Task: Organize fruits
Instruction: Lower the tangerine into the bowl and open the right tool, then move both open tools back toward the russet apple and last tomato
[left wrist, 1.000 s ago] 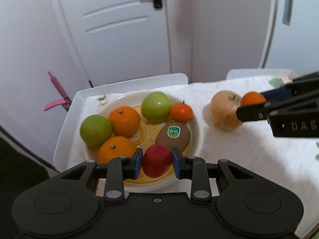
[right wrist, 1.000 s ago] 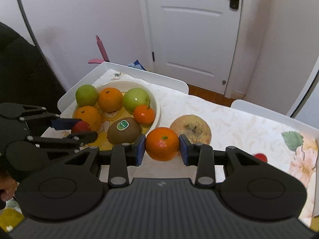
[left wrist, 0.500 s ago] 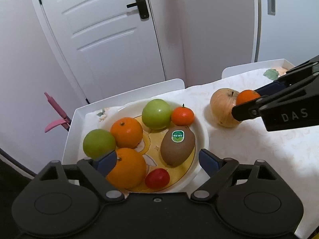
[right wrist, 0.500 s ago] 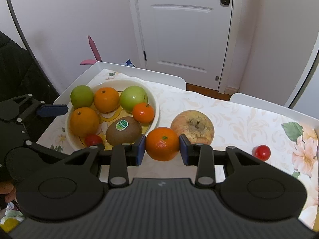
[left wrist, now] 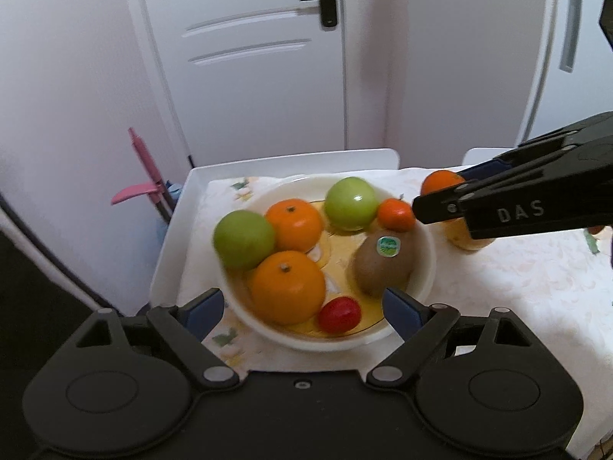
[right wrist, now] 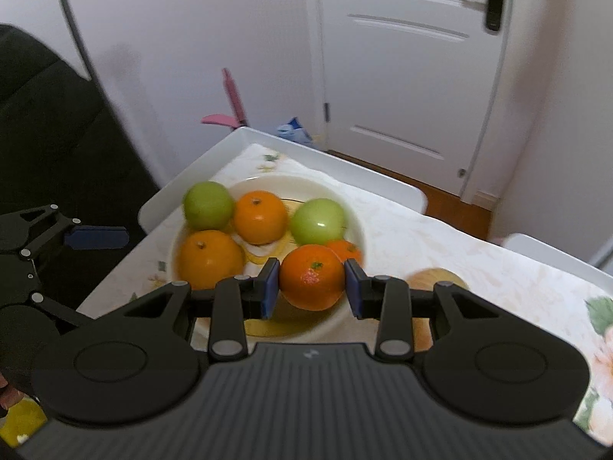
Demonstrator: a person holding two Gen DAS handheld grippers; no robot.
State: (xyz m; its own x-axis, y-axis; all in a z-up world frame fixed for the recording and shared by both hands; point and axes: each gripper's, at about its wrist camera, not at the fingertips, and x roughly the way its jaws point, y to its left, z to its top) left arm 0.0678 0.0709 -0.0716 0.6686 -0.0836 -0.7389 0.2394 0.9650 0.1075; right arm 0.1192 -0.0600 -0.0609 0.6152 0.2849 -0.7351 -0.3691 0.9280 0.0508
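Note:
A white bowl (left wrist: 425, 280) holds two green apples (left wrist: 244, 239), two oranges (left wrist: 288, 287), a small mandarin (left wrist: 396, 214), a kiwi (left wrist: 385, 262) and a small red tomato (left wrist: 340, 314). My left gripper (left wrist: 302, 308) is open and empty at the bowl's near rim. My right gripper (right wrist: 311, 289) is shut on an orange mandarin (right wrist: 312, 276) and holds it above the bowl's right side (right wrist: 358, 230). It also shows in the left wrist view (left wrist: 440, 184). A large yellowish apple (right wrist: 436, 278) lies on the tablecloth right of the bowl.
The table has a floral cloth (left wrist: 517, 276) and raised white edges (left wrist: 172, 230). A pink object (left wrist: 141, 176) leans on the wall beyond the left edge. A white door (left wrist: 249, 57) stands behind. A dark chair (right wrist: 57, 134) is at the left.
My left gripper opened, left the red tomato in the bowl and drew back. My right gripper carried the mandarin left from beside the large apple to above the bowl.

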